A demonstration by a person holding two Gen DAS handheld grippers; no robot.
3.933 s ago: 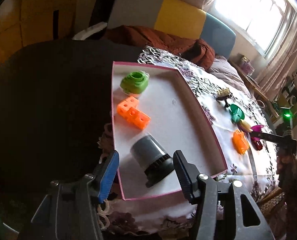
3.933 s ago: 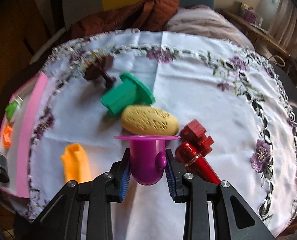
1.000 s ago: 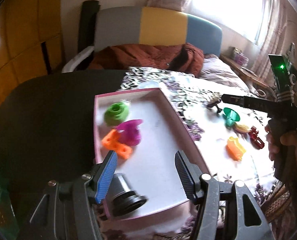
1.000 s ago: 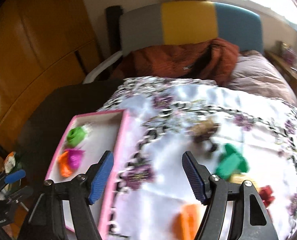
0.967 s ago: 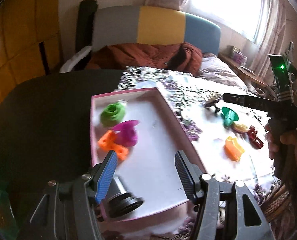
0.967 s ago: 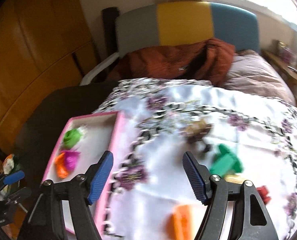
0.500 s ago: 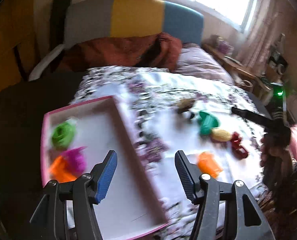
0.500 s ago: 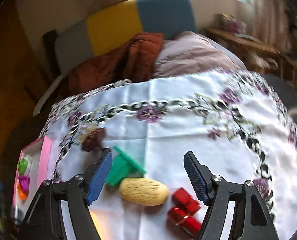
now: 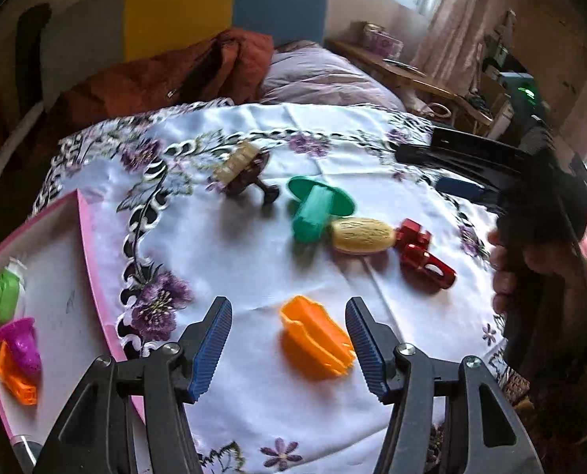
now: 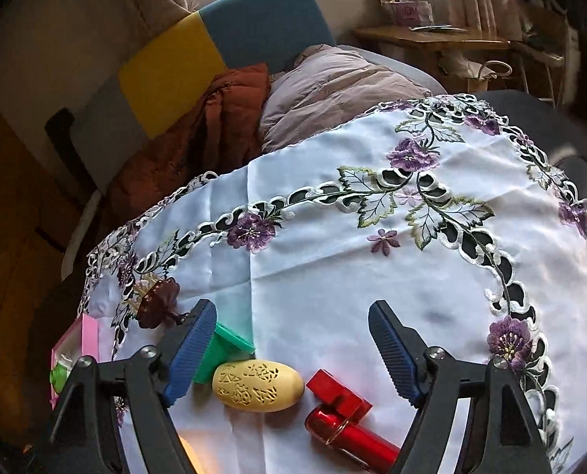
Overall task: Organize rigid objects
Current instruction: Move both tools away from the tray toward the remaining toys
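Partly sorted. Pink tray (image 9: 92, 237), far left of left gripper (image 9: 287, 345), already holds green, purple and orange pieces. Left jaws wide, empty, straddling orange block (image 9: 315, 339) on cloth. Right gripper (image 10: 293, 355) opening, empty, above yellow oval (image 10: 258, 385) and red piece (image 10: 339, 397). Five loose pieces left.

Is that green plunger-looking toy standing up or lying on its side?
Lying on its side. The green toy rests lengthwise on the tablecloth, its round flange on edge, touching the yellow oval piece.
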